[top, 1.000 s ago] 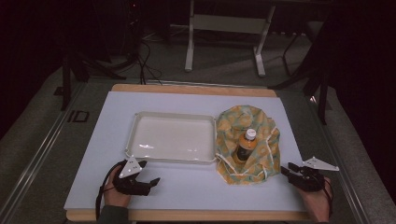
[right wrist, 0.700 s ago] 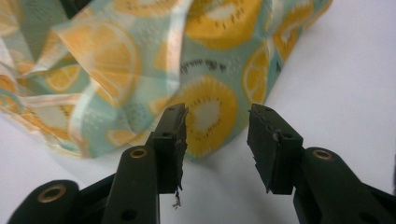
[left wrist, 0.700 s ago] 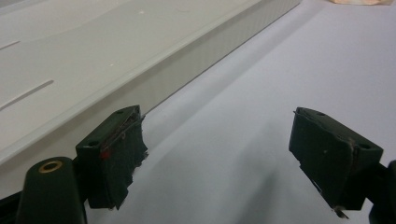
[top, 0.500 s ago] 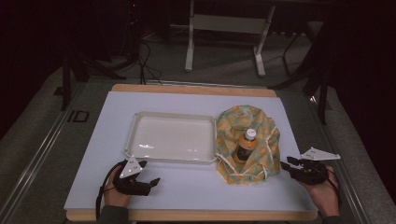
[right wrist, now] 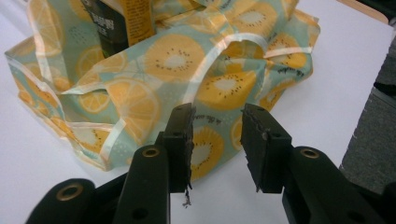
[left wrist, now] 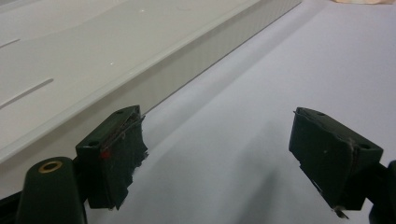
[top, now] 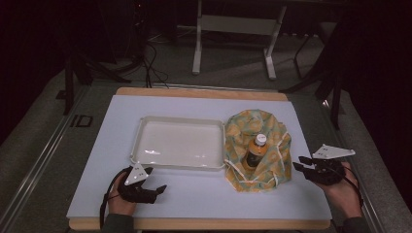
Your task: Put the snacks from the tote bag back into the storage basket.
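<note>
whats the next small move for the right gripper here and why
Probably ease the right gripper forward to the near edge of the fruit-print bag and pinch the cloth. Its jaws have just been closing, yet nothing sits between them, and the bag lies just ahead with the bottle standing in it. The left gripper is open beside the white tray.

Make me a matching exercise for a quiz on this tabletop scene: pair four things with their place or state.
Things:
1. bottle
2. tray
3. left gripper
4. right gripper

Places or states:
A. white, empty, in the middle of the table
B. fingers wide apart, beside the tray's near edge
C. standing inside the fruit-print bag
D. fingers narrowly apart with nothing between them, just right of the bag

Pairs: 1-C, 2-A, 3-B, 4-D
</note>
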